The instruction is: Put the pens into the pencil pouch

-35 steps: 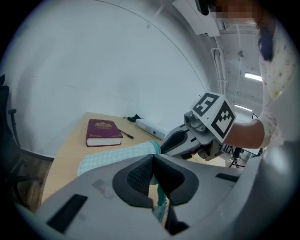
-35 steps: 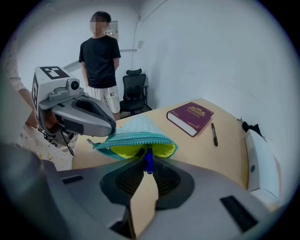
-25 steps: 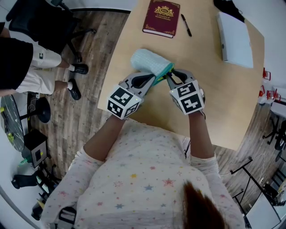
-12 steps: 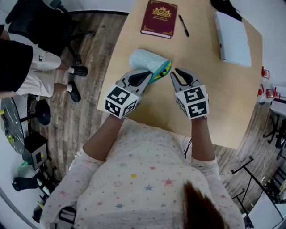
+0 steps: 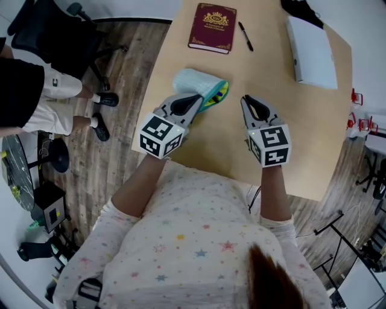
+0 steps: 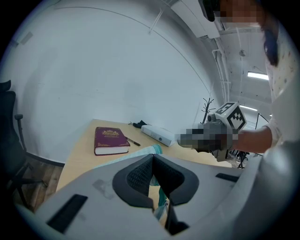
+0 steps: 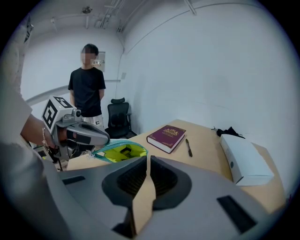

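A teal pencil pouch (image 5: pixel 196 82) with a yellow-green lining lies on the wooden table (image 5: pixel 301 127), its mouth open toward the right. My left gripper (image 5: pixel 196 100) is shut on the pouch's near edge, and teal fabric (image 6: pixel 161 202) shows pinched between its pads. From the right gripper view the open pouch (image 7: pixel 120 152) gapes beside the left gripper (image 7: pixel 106 139). My right gripper (image 5: pixel 246 100) hovers to the right of the pouch, apart from it, shut with nothing in it. One black pen (image 5: pixel 245 36) lies far back next to a maroon book (image 5: pixel 211 27).
A long white box (image 5: pixel 312 49) lies at the table's far right, with a dark bundle (image 5: pixel 300 9) behind it. A person (image 7: pixel 86 89) stands left of the table by a black office chair (image 7: pixel 117 117). The table's left edge runs close to the pouch.
My right gripper has drawn back from the pouch's mouth, moving right and upward. The left gripper has kept its hold on the pouch and stayed in place.
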Demonstrator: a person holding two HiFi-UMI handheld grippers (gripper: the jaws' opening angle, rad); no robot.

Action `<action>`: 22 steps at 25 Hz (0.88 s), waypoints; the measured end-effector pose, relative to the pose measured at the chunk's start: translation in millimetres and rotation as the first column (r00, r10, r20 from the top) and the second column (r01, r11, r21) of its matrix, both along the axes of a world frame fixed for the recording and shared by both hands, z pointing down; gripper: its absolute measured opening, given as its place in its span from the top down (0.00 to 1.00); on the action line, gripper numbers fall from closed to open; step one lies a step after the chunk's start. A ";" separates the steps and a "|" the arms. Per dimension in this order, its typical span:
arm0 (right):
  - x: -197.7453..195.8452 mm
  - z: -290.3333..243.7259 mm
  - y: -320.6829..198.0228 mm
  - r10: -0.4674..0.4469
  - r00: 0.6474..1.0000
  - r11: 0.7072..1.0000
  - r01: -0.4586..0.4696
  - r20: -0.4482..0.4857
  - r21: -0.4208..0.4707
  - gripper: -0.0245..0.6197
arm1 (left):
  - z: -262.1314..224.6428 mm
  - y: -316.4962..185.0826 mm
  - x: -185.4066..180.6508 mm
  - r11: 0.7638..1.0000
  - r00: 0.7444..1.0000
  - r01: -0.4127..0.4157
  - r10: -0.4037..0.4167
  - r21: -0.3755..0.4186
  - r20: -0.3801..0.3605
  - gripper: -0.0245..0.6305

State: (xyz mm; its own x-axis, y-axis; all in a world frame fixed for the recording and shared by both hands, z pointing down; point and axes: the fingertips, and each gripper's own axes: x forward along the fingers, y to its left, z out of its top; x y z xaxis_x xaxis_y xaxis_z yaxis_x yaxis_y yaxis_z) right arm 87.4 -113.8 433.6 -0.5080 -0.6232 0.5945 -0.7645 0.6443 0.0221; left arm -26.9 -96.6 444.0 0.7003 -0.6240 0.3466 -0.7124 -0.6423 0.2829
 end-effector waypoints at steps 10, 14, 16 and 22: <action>28.5 -4.9 1.4 0.103 0.991 0.993 -0.107 0.084 0.044 0.96 | -2.7 -4.1 -1.5 1.000 1.000 0.000 0.000 0.007 0.007 0.94; 37.4 -3.2 7.5 0.130 0.986 0.989 -0.136 0.103 0.052 0.96 | -4.6 -5.5 -4.2 1.000 1.000 0.004 -0.004 0.012 0.012 0.95; 42.6 -2.7 9.2 0.146 0.982 0.987 -0.153 0.116 0.050 0.96 | -5.8 -6.6 -5.5 1.000 1.000 0.009 -0.009 0.016 0.013 0.94; 52.2 -3.9 10.8 0.171 0.975 0.982 -0.180 0.138 0.053 0.96 | -11.9 -7.9 -7.9 1.000 1.000 0.011 -0.011 0.030 0.012 0.95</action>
